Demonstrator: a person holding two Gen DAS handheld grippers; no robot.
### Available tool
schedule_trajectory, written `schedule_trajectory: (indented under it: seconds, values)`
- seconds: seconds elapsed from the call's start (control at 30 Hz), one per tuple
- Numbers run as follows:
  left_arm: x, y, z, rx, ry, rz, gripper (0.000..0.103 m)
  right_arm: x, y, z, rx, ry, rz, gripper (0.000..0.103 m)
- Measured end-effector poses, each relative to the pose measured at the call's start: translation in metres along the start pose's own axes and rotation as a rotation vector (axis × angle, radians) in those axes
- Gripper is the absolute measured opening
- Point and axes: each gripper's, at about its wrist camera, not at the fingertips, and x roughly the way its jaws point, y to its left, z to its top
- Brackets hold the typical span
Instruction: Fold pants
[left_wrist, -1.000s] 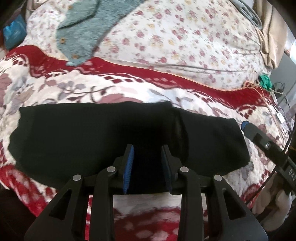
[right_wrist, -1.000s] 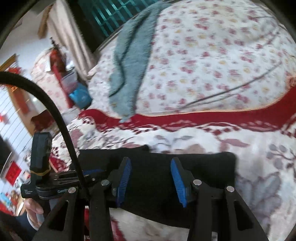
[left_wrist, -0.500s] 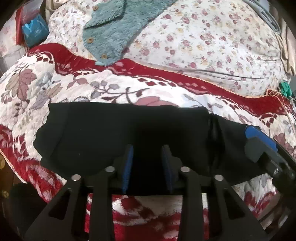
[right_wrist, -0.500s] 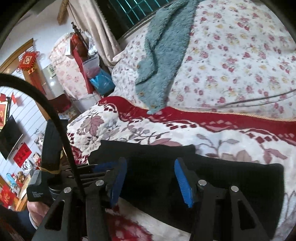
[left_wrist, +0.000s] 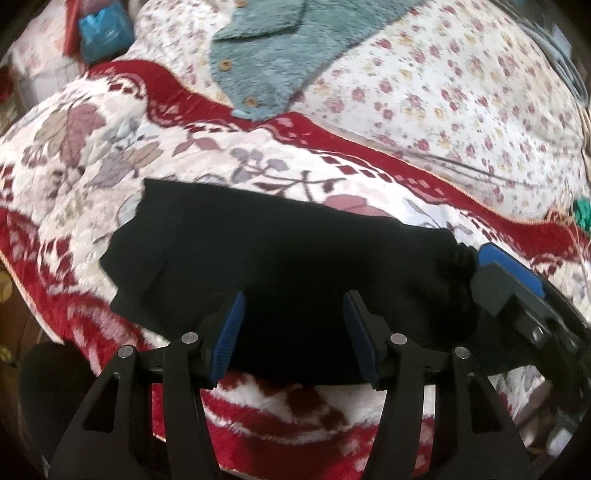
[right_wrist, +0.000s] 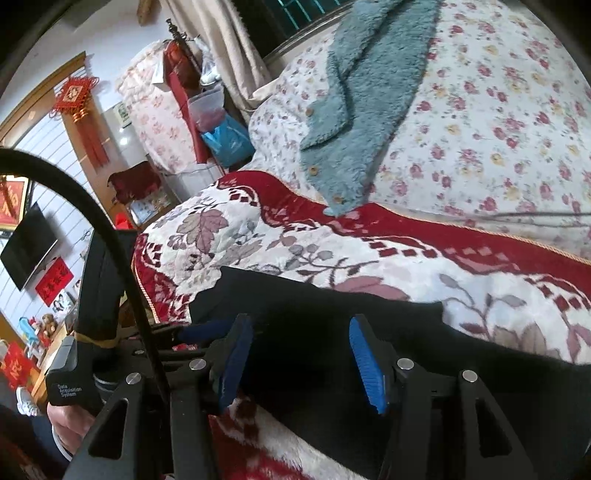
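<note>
The black pants (left_wrist: 280, 266) lie folded in a band across the near edge of the red-and-cream floral blanket (left_wrist: 110, 155), with bare blanket beyond them up to the teal fleece garment (left_wrist: 273, 62) on the flowered quilt (left_wrist: 461, 92). The left gripper (left_wrist: 291, 326) and right gripper (right_wrist: 301, 352) both hover over the pants' near edge with jaws spread and nothing between them. Only the right wrist view shows the bed's left edge and the room past it, with a red knot ornament (right_wrist: 75, 96) on the wall.

Each wrist view looks forward along its own claw, close over the folded black fabric pants (left_wrist: 280, 266) (right_wrist: 332, 332); both share the fuzzy teal cardigan (left_wrist: 273, 55) (right_wrist: 362, 110) far beyond.
</note>
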Motion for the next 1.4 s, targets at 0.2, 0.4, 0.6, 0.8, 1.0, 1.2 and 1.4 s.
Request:
schedule_trajectory:
  seconds: [0.2, 0.4, 0.6, 0.8, 1.0, 1.2, 1.4]
  values:
    - [-0.011, 0.043, -0.010, -0.145, -0.001, -0.042, 0.056, 0.029, 0.008, 0.009, -0.028, 0.035, 0.032, 0.053]
    - [-0.016, 0.071, -0.018, -0.226, -0.005, -0.013, 0.056, 0.052, 0.013, 0.010, -0.026, 0.056, 0.053, 0.053]
    - [-0.013, 0.099, -0.030, -0.312, 0.009, -0.017, 0.056, 0.073, 0.021, 0.017, -0.073, 0.094, 0.063, 0.055]
    - [-0.009, 0.110, -0.035, -0.359, 0.002, -0.048, 0.056, 0.092, 0.024, 0.025, -0.094, 0.114, 0.078, 0.059]
    - [0.000, 0.115, -0.035, -0.391, 0.012, -0.080, 0.056, 0.115, 0.038, 0.034, -0.170, 0.151, 0.110, 0.062]
    - [0.002, 0.119, -0.039, -0.435, 0.013, -0.144, 0.056, 0.143, 0.047, 0.048, -0.240, 0.218, 0.171, 0.065]
    - [0.010, 0.116, -0.040, -0.458, 0.013, -0.247, 0.056, 0.172, 0.052, 0.065, -0.275, 0.283, 0.227, 0.065]
